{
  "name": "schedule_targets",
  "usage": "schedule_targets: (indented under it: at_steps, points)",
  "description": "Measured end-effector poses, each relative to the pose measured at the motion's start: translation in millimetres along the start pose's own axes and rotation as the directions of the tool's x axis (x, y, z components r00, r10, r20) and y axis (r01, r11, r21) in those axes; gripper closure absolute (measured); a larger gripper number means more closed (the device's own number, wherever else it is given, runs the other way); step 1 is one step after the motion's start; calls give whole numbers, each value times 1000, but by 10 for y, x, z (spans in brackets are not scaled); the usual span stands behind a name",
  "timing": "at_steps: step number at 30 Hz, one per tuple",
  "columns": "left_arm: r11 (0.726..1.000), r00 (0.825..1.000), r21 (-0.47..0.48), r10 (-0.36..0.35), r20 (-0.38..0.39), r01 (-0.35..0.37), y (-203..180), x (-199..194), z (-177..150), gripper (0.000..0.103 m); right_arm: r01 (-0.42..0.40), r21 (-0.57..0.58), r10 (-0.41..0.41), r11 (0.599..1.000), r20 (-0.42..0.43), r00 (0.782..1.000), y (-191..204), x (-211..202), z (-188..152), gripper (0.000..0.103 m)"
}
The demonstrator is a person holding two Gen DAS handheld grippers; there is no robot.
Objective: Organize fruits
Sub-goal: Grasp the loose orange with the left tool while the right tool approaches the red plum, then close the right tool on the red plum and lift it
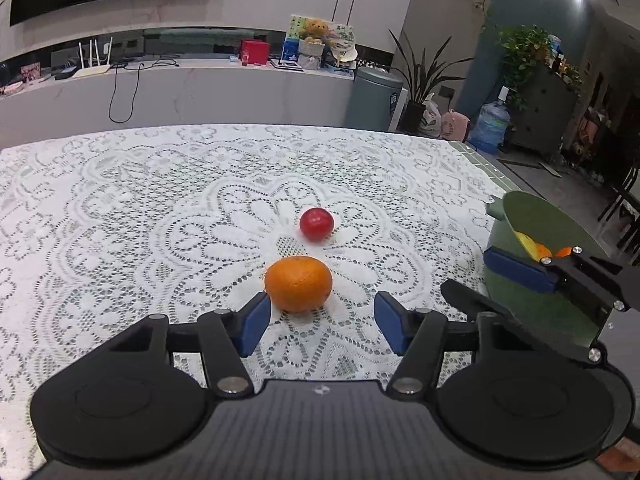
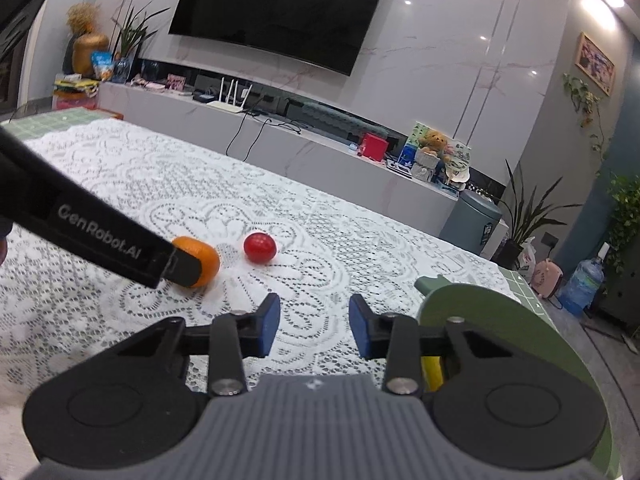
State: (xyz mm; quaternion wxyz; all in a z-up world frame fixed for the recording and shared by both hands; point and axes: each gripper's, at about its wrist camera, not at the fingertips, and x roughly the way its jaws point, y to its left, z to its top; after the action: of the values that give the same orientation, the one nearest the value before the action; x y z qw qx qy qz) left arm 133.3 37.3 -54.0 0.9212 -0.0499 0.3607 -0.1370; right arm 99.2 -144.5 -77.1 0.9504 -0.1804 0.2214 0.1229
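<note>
An orange (image 1: pixel 298 283) lies on the lace tablecloth just ahead of my open left gripper (image 1: pixel 322 324), near its left fingertip. A small red fruit (image 1: pixel 316 223) lies just beyond it. A green bowl (image 1: pixel 532 216) at the table's right edge holds yellow and orange fruit. My right gripper (image 2: pixel 314 322) is open and empty, beside the green bowl (image 2: pixel 480 312). In the right wrist view the left gripper partly hides the orange (image 2: pixel 204 260), with the red fruit (image 2: pixel 260 247) to its right. The right gripper's finger (image 1: pixel 520 270) shows in front of the bowl.
The white lace tablecloth (image 1: pixel 140 200) covers the table, with a green mat edge (image 1: pixel 476 152) at the far right. Behind the table stand a low white cabinet (image 1: pixel 200 88), a grey bin (image 1: pixel 376 96), plants and a water bottle (image 1: pixel 490 122).
</note>
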Motion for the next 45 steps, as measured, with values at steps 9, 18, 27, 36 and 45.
schedule_targets:
  at_steps: [9, 18, 27, 36, 45]
  points:
    - [999, 999, 21, 44, -11, -44, 37, 260, 79, 32, -29, -22, 29, 999, -22, 999, 73, 262, 23, 68]
    - [1000, 999, -19, 17, -35, -18, 121, 384, 87, 49, -52, -23, 51, 998, -41, 998, 103, 451, 32, 68]
    - [997, 999, -69, 45, 3, -45, 261, 257, 171, 51, -79, -30, 78, 996, -36, 996, 176, 711, 154, 70]
    - [983, 992, -142, 123, 33, -117, 506, 141, 268, 51, -100, -41, 98, 994, -40, 994, 243, 1121, 372, 71]
    - [976, 989, -169, 144, 18, -139, 587, 159, 243, 51, -127, -24, 126, 992, -58, 990, 291, 1297, 438, 71]
